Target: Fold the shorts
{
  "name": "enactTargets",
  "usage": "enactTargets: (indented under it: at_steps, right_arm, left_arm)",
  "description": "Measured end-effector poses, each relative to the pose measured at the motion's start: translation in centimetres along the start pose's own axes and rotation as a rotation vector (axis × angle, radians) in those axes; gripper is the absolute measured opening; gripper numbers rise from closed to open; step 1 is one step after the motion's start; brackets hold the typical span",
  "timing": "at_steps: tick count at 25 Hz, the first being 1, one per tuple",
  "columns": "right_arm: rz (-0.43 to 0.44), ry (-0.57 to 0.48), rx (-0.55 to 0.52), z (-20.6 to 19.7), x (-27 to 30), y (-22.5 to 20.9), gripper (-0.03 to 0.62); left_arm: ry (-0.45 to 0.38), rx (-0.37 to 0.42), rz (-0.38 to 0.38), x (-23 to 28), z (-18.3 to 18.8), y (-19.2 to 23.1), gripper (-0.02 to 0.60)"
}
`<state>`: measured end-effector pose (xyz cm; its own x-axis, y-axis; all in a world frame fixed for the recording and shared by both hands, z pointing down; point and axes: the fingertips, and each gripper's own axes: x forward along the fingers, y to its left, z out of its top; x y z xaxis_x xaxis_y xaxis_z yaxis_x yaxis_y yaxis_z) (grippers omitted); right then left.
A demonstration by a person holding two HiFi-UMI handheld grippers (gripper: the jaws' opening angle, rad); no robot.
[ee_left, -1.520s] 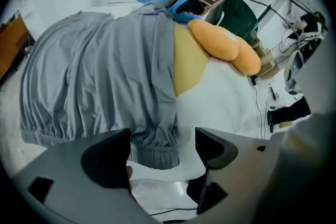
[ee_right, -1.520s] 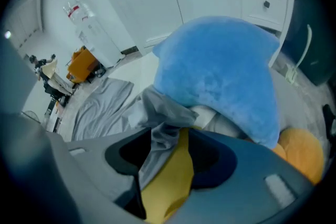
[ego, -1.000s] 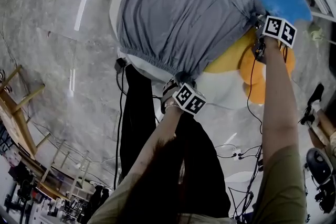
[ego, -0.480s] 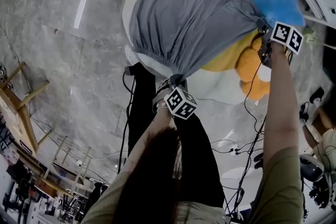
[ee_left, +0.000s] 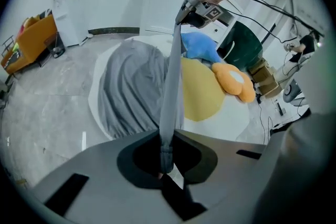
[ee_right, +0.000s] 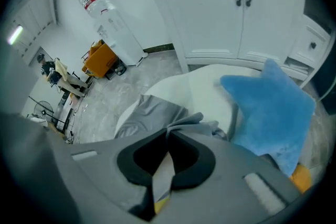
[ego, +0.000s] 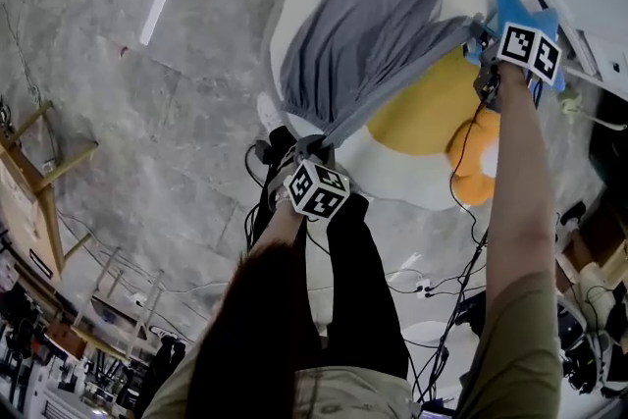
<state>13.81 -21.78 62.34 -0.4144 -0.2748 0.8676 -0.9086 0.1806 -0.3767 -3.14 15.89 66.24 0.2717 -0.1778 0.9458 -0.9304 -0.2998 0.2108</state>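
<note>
"While you hold both grippers up over the grey stone floor [ego: 186, 142], where do the shorts [ego: 363, 44] sit?"

"They hang between your two grippers, above the round white rug [ego: 392, 174] with the yellow patch [ego: 422, 113] in its middle. The waistband runs taut from one gripper to the other, and the rest of the grey cloth drapes away from it over the rug's far side. Whether the leg ends touch the rug, I cannot tell."

"And what do your grippers have hold of?"

"Your left gripper [ego: 316, 145] is at the near edge of the rug. Its jaws have just been closing and now pinch one end of the waistband, which stands straight up between them in the left gripper view. Your right gripper [ego: 481, 36] is at the rug's right side, and its jaws are clamped on a bunched fold at the other end."

"What lies nearby?"

"A blue star cushion [ee_right: 268, 107] lies just beside your right gripper, and an orange cushion [ego: 476, 162] lies on the rug's edge under your right forearm."

"Any containers?"

"A white cabinet [ee_right: 231, 2] stands behind the rug with its doors shut. A water bottle [ee_right: 94, 3] sits on top of a dispenser [ee_right: 123, 36] further along the wall."
</note>
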Motion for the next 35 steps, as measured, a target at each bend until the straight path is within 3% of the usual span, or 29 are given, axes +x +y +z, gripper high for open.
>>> enactTargets:
  at_steps: [7, 15, 21, 29, 32, 35]
  right_arm:
    - [0.033, 0.044, -0.058, 3.8, 6.4, 7.6, 0.008]
    - [0.040, 0.094, -0.132, 5.8, 14.2, 13.0, 0.008]
    - [0.041, 0.111, -0.149, 5.7, 19.2, 14.2, 0.008]
    - [0.105, 0.093, -0.109, 5.5, 21.6, 15.2, 0.015]
    - [0.103, 0.077, -0.140, 5.9, 20.5, 15.1, 0.125]
    - [0.147, 0.042, -0.165, 6.4, 18.7, 15.7, 0.252]
  left_arm:
    - [0.022, -0.079, 0.005, -0.1, 0.5, 6.6, 0.034]
    - [0.066, -0.158, 0.004, 2.2, 0.2, 13.1, 0.034]
    - [0.143, -0.147, 0.000, 5.0, -0.5, 16.6, 0.034]
    - [0.231, -0.100, -0.010, 7.1, -1.0, 17.6, 0.035]
    - [0.246, -0.098, 0.000, 6.9, -1.0, 17.8, 0.064]
    - [0.255, -0.122, -0.023, 6.3, -0.9, 17.9, 0.236]
